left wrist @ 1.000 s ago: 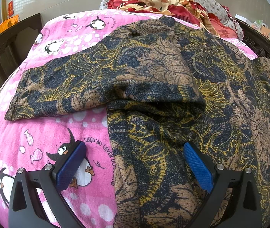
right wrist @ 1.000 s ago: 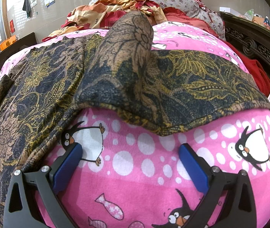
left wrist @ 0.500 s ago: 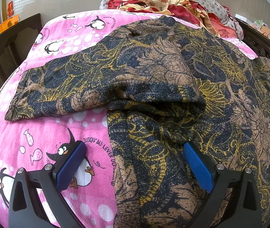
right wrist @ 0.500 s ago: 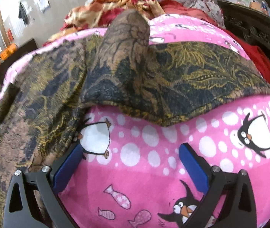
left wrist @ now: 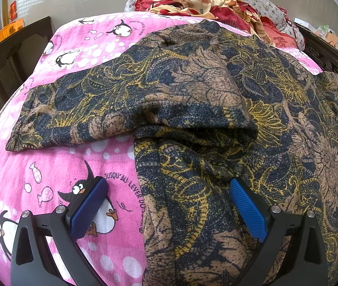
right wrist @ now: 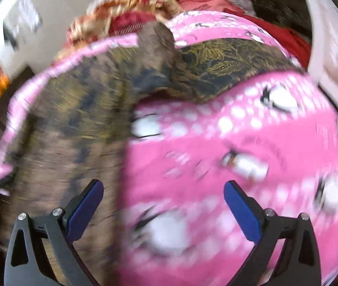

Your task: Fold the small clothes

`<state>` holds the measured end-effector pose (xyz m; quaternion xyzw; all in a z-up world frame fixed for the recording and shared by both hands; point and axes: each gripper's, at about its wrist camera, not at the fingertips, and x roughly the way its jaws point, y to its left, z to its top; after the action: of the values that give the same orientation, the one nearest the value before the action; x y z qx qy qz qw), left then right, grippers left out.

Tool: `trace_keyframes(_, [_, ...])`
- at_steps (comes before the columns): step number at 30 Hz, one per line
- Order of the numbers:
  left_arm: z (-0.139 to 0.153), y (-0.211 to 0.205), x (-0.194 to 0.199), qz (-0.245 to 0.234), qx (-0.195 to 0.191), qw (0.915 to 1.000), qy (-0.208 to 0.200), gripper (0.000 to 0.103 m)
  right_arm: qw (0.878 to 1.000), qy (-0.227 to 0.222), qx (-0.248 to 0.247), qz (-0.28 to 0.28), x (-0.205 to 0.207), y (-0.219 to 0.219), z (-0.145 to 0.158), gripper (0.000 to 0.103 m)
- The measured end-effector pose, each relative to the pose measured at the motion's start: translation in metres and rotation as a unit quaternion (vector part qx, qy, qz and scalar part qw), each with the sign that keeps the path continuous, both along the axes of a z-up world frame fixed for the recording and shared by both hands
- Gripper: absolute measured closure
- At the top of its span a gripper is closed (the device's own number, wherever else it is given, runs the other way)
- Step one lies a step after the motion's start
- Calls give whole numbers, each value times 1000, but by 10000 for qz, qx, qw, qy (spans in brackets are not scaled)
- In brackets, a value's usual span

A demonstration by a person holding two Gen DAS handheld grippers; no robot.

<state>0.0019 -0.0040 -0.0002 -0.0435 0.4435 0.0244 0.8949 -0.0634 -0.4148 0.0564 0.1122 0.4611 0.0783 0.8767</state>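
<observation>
Across the middle of the bed, the patterned top point(left wrist: 192, 90) is lying spread out on the pink penguin blanket point(left wrist: 57, 166) — dark blue, tan and gold, with one sleeve point(left wrist: 73, 119) stretching flat to the left and a fold of cloth doubled over at the chest. Its lower body is running down between the blue pads of the left gripper point(left wrist: 166, 205), whose jaws are standing wide and released, one pad over the blanket, the other over the fabric. The right gripper point(right wrist: 164, 205) is gaping too, gripping nothing, and its view is smeared with blur — the top point(right wrist: 78, 128) is showing at its left, blanket point(right wrist: 240, 143) under the rest. Beyond, a red and cream heap of bedding point(left wrist: 207, 2) is sitting at the head of the bed, with an orange basket point(left wrist: 9, 28) off to the far left.
</observation>
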Motion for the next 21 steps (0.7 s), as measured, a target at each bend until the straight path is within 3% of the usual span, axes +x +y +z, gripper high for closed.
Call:
trace_keyframes(3, [0,1,0,-1,-24,10000,-6,16,9984,-271,466,-191,-9,23,15,0])
trace_keyframes(7, [0,3,-1,-4,-38,10000,-12,16,9967,-671,402,-199,9,75,41,0])
trace_keyframes(13, [0,2,-3,-4,-11,10000,-9,16,9834,-1485,814,650,-1,146,119,0])
trace_keyframes(16, [1,2,-3,-4,-24,10000,-11,16,9694,-1614,1555,1002,-13,174,147,0])
trace_keyframes(19, [0,2,-3,-4,-20,10000,-12,16,9618,-1395,2251,692,-23,197,137,0])
trace_keyframes(21, [1,2,-3,-5,-31,10000,-14,16,9690,-1142,2170,296,-29,226,111,0])
